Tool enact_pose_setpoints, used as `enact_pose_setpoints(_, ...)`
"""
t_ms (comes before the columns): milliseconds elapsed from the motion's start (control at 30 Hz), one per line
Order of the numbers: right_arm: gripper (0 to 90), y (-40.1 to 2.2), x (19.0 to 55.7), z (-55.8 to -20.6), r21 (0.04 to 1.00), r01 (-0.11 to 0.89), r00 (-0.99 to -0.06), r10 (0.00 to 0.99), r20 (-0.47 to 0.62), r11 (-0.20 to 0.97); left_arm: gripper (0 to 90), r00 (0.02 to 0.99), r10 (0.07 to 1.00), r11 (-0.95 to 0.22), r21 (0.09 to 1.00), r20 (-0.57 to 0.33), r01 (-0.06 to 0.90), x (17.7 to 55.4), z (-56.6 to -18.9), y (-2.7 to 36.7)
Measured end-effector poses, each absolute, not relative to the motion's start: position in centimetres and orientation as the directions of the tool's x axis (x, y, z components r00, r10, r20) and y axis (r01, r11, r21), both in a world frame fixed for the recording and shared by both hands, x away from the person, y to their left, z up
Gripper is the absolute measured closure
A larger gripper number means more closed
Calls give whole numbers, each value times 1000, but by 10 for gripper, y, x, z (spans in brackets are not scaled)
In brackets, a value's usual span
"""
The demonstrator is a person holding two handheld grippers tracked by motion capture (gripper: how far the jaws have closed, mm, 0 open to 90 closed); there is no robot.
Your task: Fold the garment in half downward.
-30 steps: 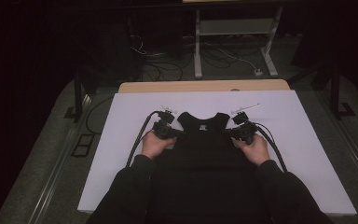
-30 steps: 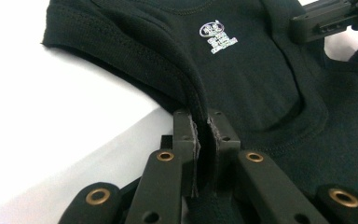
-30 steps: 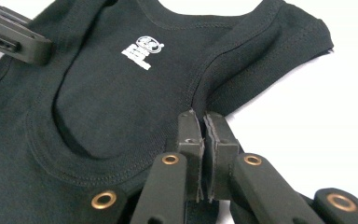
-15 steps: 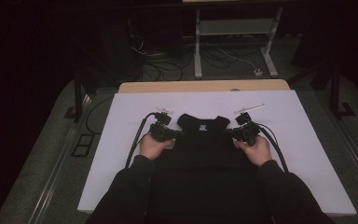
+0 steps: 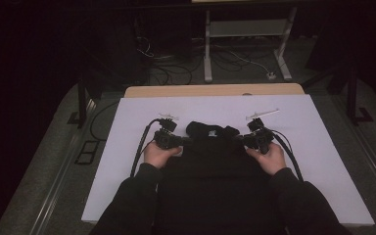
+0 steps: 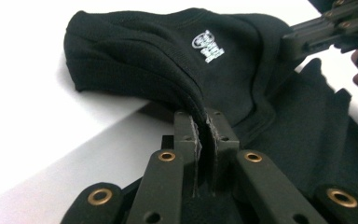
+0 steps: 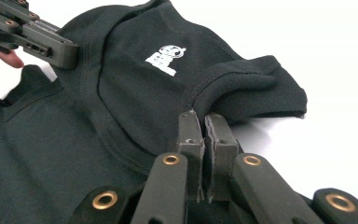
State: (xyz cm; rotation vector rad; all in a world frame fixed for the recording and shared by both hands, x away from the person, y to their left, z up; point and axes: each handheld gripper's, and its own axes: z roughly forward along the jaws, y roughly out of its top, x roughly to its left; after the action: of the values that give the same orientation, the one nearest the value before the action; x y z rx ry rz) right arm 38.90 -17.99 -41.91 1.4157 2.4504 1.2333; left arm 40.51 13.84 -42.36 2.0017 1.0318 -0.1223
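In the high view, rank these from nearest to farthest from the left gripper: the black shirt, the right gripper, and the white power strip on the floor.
1. The black shirt: clamped in the left gripper at its shoulder, on the white table cover.
2. The right gripper: across the shirt's collar, on the far shoulder.
3. The white power strip: on the floor beyond the table, by the white stand's foot.

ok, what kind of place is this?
Probably a lab or recording workspace: a table covered with a white sheet, loose cables on the floor behind, and a metal stand.
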Motion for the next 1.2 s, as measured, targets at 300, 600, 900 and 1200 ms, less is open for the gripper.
enact_pose_setpoints(300, 850, -178, 380, -411, 674, 692, -598, 728, 335, 258, 830, 659, 618, -290, 655, -429, 698, 399, -419, 141)
enact_pose_setpoints(600, 850, -183, 372, -402, 690, 681, -611, 708, 354, 244, 829, 665, 607, -277, 669, -435, 690, 390, -409, 148)
enact_pose_setpoints(900, 850, -183, 361, -393, 695, 675, -624, 693, 361, 246, 828, 675, 597, -274, 680, -434, 680, 383, -402, 151)
enact_pose_setpoints(1200, 850, -185, 351, -389, 705, 663, -636, 686, 353, 252, 827, 676, 597, -268, 687, -432, 676, 373, -400, 156)
